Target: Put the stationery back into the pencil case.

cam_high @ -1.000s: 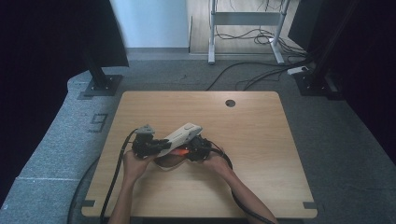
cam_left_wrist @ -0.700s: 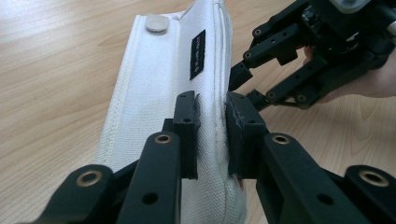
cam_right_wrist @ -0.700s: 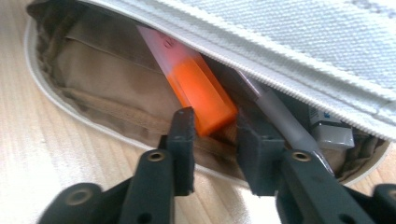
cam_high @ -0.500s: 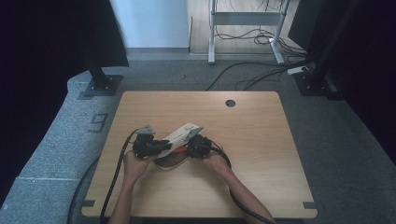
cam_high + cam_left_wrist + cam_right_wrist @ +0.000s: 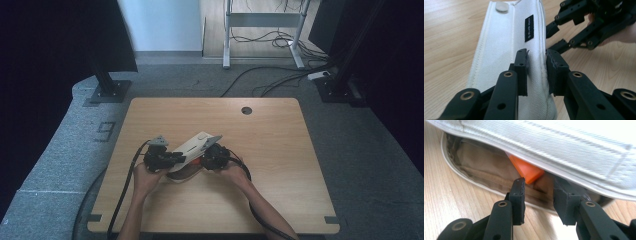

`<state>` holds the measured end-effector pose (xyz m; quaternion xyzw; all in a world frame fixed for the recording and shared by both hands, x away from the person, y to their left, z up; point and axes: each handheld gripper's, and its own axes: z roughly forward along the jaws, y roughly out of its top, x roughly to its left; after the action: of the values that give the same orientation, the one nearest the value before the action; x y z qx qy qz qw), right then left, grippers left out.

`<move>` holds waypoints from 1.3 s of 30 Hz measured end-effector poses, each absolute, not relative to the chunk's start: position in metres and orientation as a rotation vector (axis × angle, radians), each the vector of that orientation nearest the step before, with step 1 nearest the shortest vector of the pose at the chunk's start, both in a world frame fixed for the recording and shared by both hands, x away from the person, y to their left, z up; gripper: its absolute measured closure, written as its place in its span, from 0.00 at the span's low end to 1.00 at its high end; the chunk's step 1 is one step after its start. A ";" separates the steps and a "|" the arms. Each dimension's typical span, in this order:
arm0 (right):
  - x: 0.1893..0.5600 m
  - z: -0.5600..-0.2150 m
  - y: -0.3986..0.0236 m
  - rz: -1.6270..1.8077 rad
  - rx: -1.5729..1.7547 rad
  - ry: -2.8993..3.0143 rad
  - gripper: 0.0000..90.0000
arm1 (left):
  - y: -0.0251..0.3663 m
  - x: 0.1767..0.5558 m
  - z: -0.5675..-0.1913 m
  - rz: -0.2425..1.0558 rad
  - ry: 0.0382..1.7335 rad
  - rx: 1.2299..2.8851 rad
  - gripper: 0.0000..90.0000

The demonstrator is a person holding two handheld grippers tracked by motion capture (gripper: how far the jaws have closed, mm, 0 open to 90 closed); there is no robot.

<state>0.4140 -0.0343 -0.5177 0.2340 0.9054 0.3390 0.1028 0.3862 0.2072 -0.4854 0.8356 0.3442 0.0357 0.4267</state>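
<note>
Meanwhile right hand-held gripper (image 5: 537,197) jaws just opening at pouch (image 5: 192,147); hands unmoved.

Pouch (image 5: 506,47): white woven fabric, twill-ribbed, with stitched seams; a small black label with pale lettering (image 5: 529,29) is carried at 12 o'clock of the left tool (image 5: 536,72); a pale grey snap (image 5: 501,6) is seen at the far end. Lining (image 5: 481,173): tan-brown, edged by a white rim. Insert (image 5: 526,170): bright orange, plain. Left tool and right tool (image 5: 537,195): matt black, with brass-coloured rivets. Worktop (image 5: 270,150): light wood grain, with one dark round hole (image 5: 246,110). Floor (image 5: 60,150): speckled grey carpet.
</note>
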 end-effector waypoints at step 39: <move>0.408 -0.507 -0.068 1.038 0.759 2.654 0.45 | 0.188 0.375 -0.508 0.111 0.809 2.179 0.47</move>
<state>0.4083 -0.0676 -0.5066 0.2560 0.8957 0.3505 0.0963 0.3748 0.1880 -0.5084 0.8598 0.3191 0.0437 0.3962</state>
